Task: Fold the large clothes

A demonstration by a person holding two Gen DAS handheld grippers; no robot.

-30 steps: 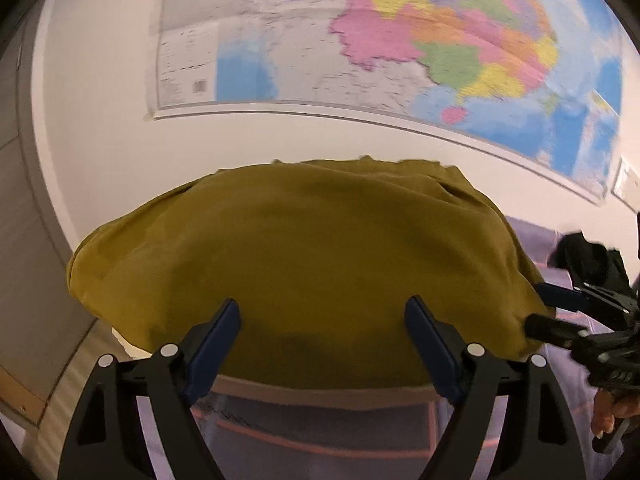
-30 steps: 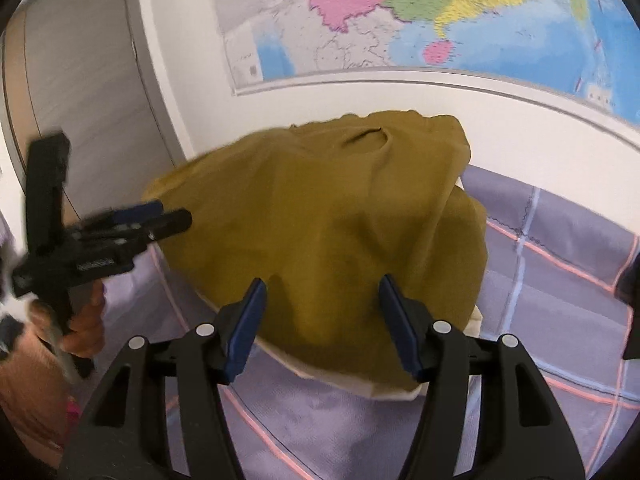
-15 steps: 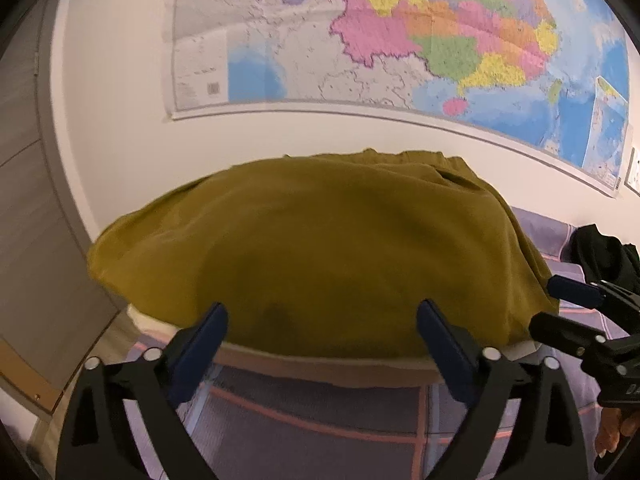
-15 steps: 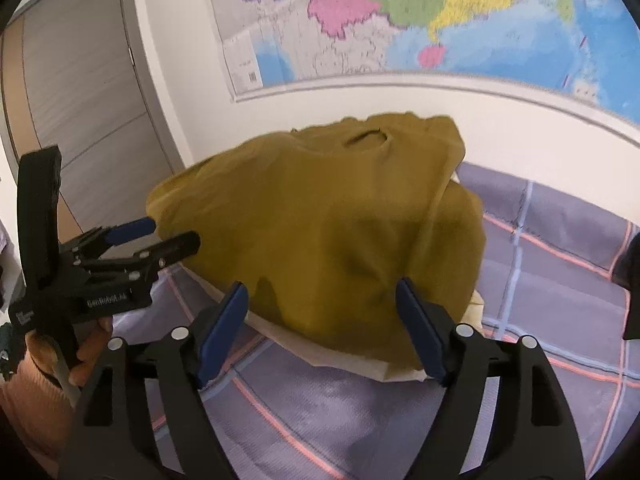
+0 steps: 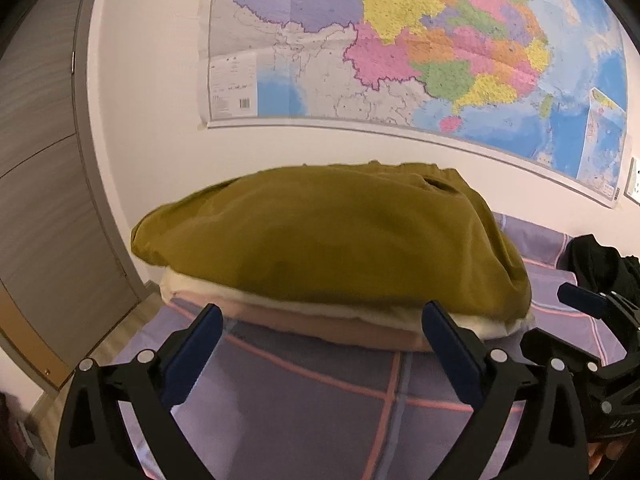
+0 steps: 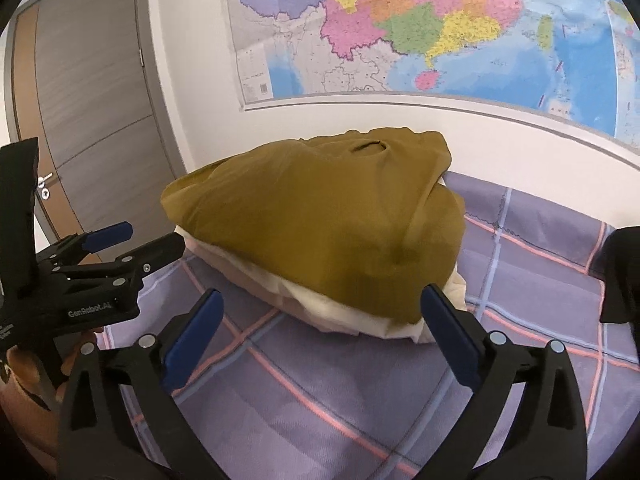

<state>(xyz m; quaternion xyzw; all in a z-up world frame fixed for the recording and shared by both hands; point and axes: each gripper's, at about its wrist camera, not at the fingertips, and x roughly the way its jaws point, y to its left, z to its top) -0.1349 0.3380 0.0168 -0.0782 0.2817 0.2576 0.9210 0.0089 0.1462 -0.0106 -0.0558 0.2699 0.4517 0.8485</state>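
Note:
A folded olive-green garment (image 5: 328, 240) (image 6: 320, 216) lies on top of a stack of folded cream and pink clothes (image 5: 280, 306) (image 6: 320, 314) on the bed. My left gripper (image 5: 322, 312) hangs just in front of the stack, its jaws still opening, with nothing between them. My right gripper (image 6: 322, 296) stands at the stack's near right side, jaws likewise opening and empty. Each gripper also shows in the other's view: the right gripper (image 5: 560, 318) at the right edge, the left gripper (image 6: 156, 236) at the left, held by a hand.
A purple plaid bed cover (image 5: 320, 400) (image 6: 320, 408) spreads under everything. A black garment (image 5: 596, 256) (image 6: 620, 272) lies to the right. The white wall with a large map (image 5: 400, 48) runs close behind the stack. A grey door (image 6: 92, 120) stands at the left.
Both grippers have pulled back from the olive garment and their jaws have spread wider. The cream and pink layers under it now show. The garment stays on the stack.

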